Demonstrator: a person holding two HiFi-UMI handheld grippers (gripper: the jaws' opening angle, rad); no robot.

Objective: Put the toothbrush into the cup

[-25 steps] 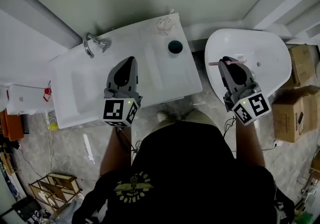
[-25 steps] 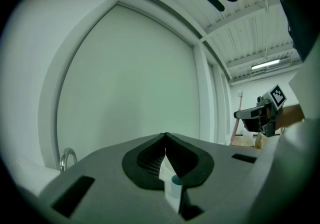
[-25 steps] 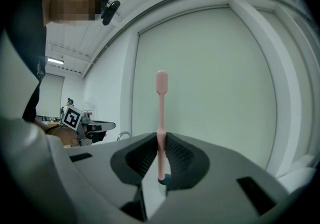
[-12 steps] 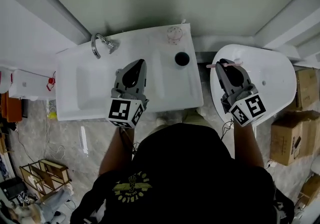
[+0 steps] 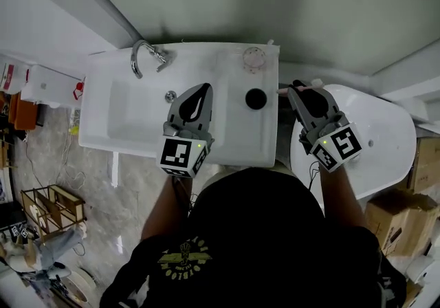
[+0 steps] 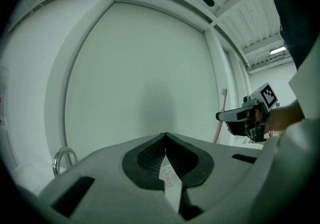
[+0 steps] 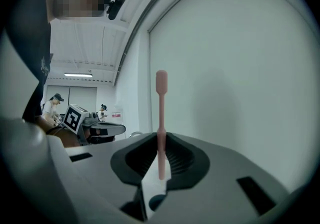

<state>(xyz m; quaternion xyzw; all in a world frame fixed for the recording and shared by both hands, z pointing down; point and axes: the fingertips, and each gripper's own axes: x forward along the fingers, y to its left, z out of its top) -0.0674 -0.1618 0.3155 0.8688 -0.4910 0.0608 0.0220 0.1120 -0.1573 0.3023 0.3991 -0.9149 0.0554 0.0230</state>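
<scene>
A pink toothbrush (image 7: 161, 113) stands upright between the jaws of my right gripper (image 7: 161, 135), which is shut on its handle. In the head view the toothbrush (image 5: 285, 91) sticks out sideways from the right gripper (image 5: 297, 86), just past the right edge of the white sink counter (image 5: 227, 141). The dark-mouthed cup (image 5: 256, 98) stands on the counter's right part, a short way left of that gripper. My left gripper (image 5: 203, 86) hovers over the counter left of the cup. Its jaws (image 6: 165, 135) are shut with nothing between them.
A chrome faucet (image 5: 144, 58) rises at the back left of the basin (image 5: 130, 111). A round patterned dish (image 5: 253, 58) sits behind the cup. A white oval fixture (image 5: 385, 135) stands right of the sink, with a cardboard box (image 5: 399, 214) below it.
My right gripper has carried the toothbrush left from over the white oval fixture to the sink counter's right edge, closer to the cup. The left gripper has kept its place over the counter.
</scene>
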